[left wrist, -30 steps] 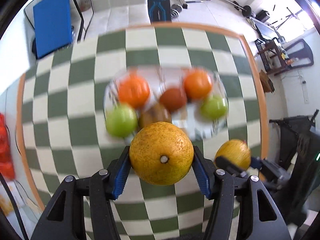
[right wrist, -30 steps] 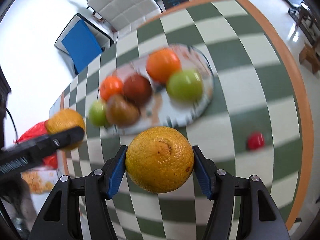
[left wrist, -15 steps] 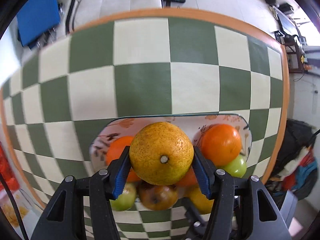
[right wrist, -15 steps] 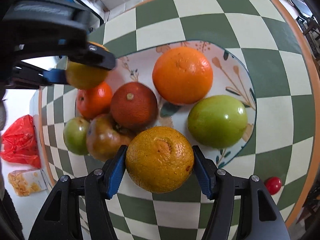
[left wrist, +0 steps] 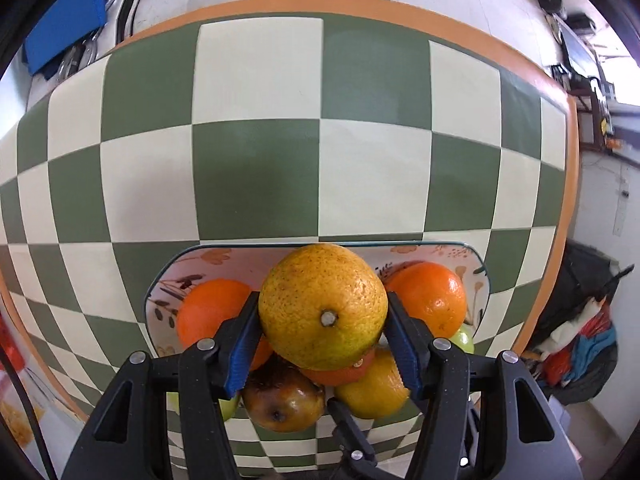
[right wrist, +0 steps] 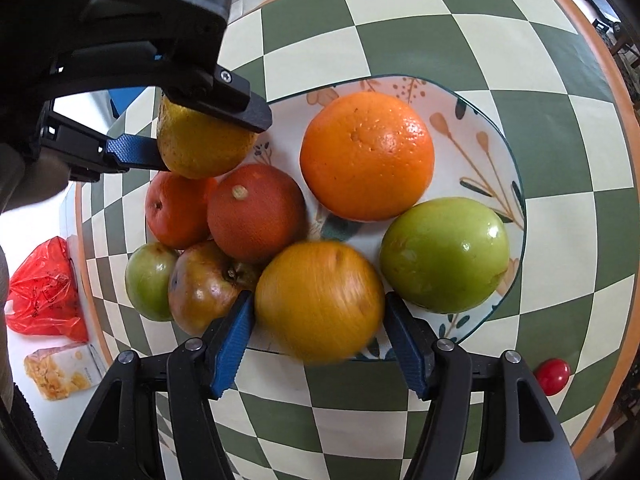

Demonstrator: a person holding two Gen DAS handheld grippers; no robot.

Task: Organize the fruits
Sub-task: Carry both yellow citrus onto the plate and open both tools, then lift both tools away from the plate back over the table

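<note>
My left gripper is shut on a yellow-orange citrus and holds it over the far-left part of the patterned plate. In the right wrist view that left gripper hangs above the small orange. My right gripper stands at the plate's near rim. A second yellow-orange citrus, blurred, sits between its fingers and a little forward of them, on the plate. Also on the plate are a large orange, a green apple, a dark red-orange fruit and a brownish apple.
A small green apple lies at the plate's left edge. A small red fruit sits on the checkered table near its orange right edge. A red bag and a box lie beyond the table's left edge.
Both grippers have come down closer to the plate. The citrus in my right gripper has slipped forward out of the pads onto the plate. The left still holds its citrus.
</note>
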